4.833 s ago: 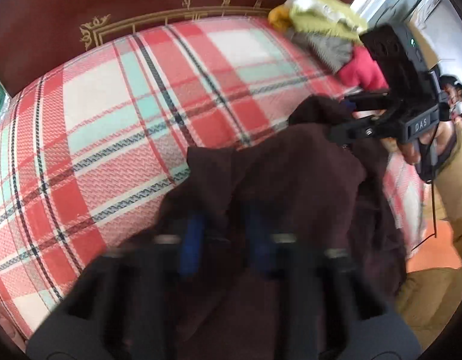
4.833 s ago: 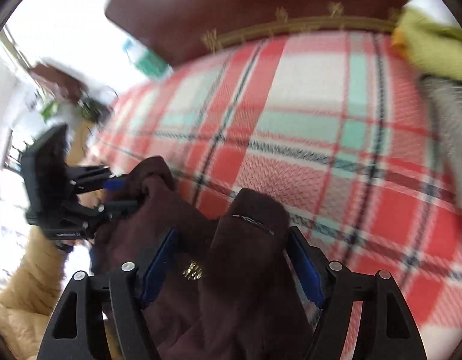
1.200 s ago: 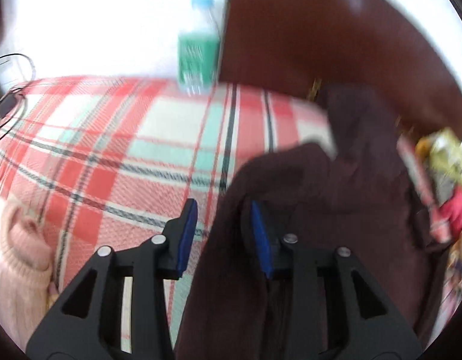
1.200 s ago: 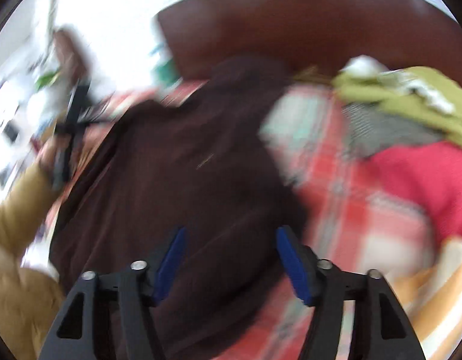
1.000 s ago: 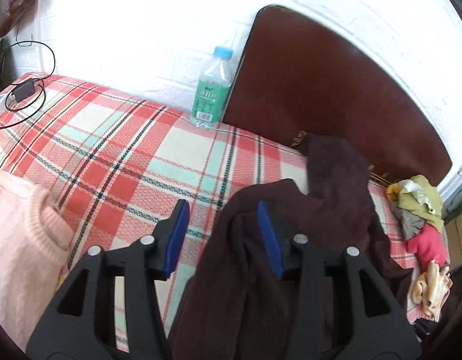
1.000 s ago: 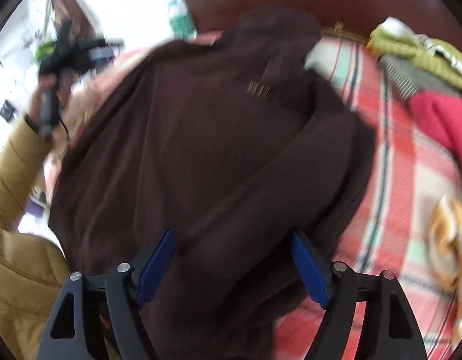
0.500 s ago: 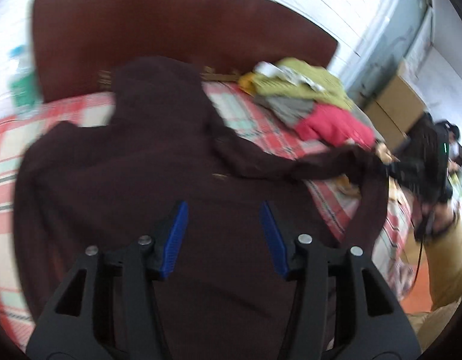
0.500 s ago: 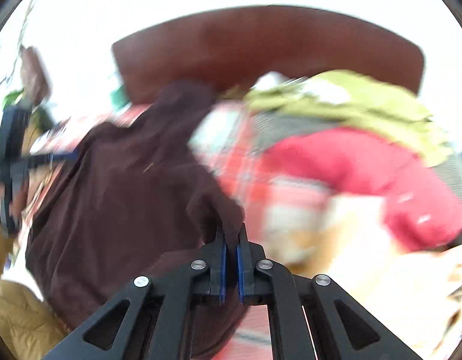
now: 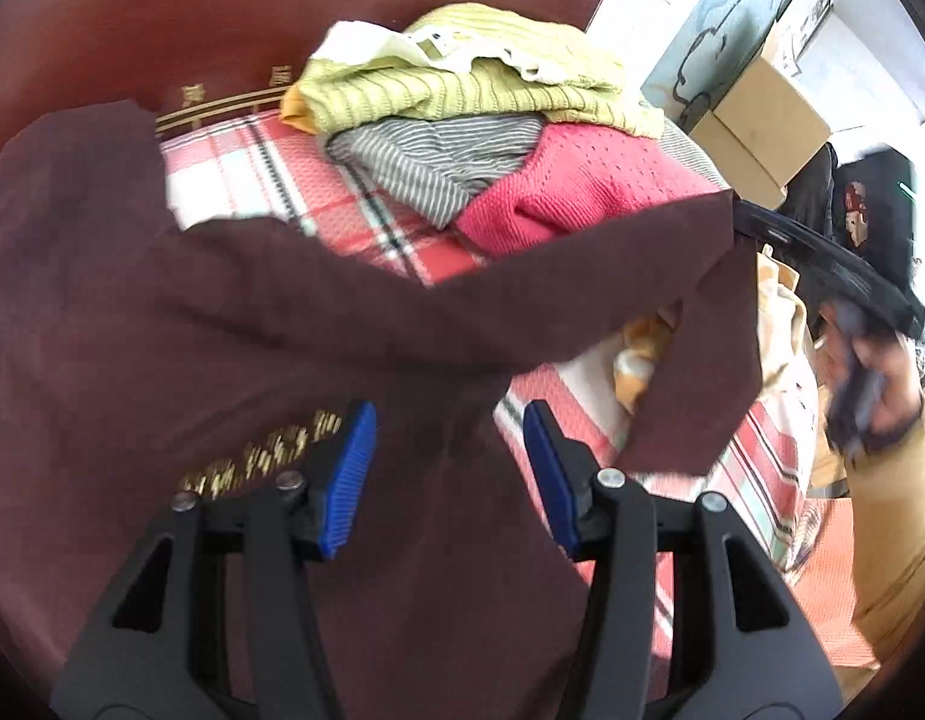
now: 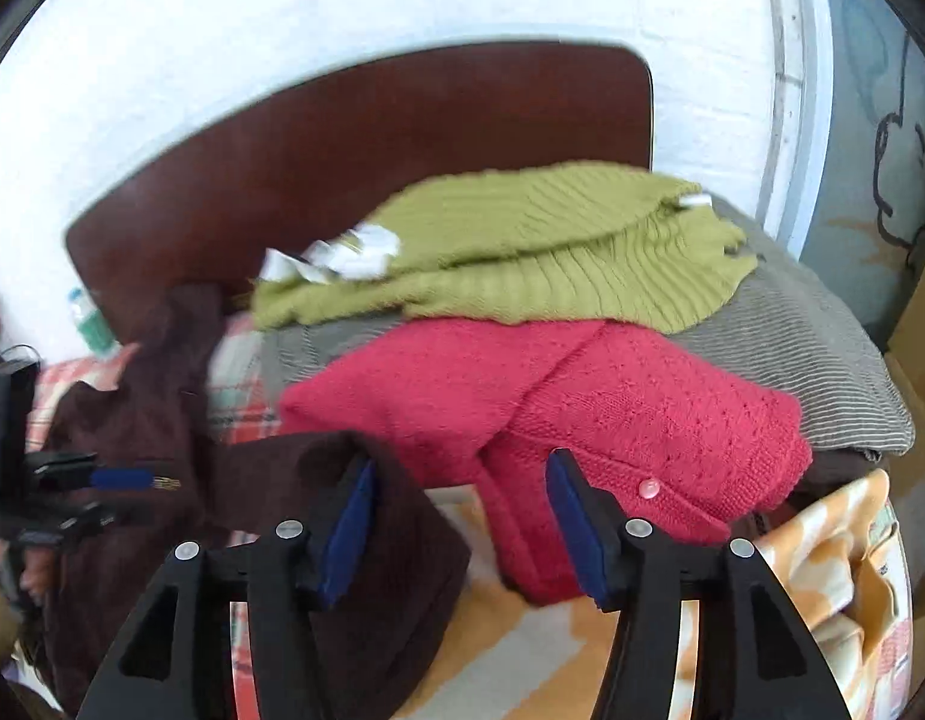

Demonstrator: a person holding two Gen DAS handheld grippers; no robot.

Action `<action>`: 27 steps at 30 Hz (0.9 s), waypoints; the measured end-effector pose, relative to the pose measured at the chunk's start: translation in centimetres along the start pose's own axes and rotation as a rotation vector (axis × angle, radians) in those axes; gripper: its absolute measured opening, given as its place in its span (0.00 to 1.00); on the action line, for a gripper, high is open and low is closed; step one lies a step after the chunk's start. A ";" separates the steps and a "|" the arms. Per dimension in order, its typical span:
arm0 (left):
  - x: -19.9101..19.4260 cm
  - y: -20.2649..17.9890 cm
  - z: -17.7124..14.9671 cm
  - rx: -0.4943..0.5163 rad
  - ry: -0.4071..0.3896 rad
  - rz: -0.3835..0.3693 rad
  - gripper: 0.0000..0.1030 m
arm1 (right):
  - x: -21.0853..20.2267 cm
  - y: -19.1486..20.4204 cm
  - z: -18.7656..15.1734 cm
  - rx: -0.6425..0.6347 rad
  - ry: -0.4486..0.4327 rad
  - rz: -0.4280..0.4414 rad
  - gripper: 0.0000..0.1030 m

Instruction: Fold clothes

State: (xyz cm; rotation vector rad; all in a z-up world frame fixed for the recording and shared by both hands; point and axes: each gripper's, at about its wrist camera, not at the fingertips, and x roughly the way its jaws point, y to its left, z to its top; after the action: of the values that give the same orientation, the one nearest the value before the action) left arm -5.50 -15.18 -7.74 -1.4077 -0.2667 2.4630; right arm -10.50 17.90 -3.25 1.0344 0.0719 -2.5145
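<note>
A dark brown hooded sweater (image 9: 162, 330) with gold lettering lies spread on the red plaid bed (image 9: 270, 174). My left gripper (image 9: 447, 468) is open just above its body. One sleeve (image 9: 690, 324) stretches right, its cuff hanging down beside my right gripper's fingers (image 9: 822, 264). In the right wrist view my right gripper (image 10: 459, 516) is open, with the sleeve end (image 10: 390, 540) draped over its left finger, not clamped. The left gripper shows at that view's left edge (image 10: 102, 480).
A pile of clothes sits at the bed's right: green knit (image 10: 522, 246), grey striped (image 10: 792, 348), red cardigan (image 10: 582, 402), yellow-white cloth (image 10: 822, 570). A dark wooden headboard (image 10: 342, 150) stands behind. A water bottle (image 10: 90, 318) stands far left. Cardboard boxes (image 9: 756, 126) stand beyond the bed.
My right gripper was shut on the sleeve half a second ago and has opened. The sweater has gone from bunched to spread on the bed. My left gripper stays open over it.
</note>
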 end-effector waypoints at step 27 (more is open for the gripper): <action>1.7 1.7 0.0 -0.015 0.032 -0.109 0.55 | -4.8 2.6 -2.1 -0.026 -0.032 0.361 0.03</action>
State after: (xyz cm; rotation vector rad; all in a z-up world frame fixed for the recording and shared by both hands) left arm -6.57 -16.16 -9.62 -1.3983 -0.3467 2.3535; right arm -5.03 17.67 -1.16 0.9047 -0.0846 -2.1960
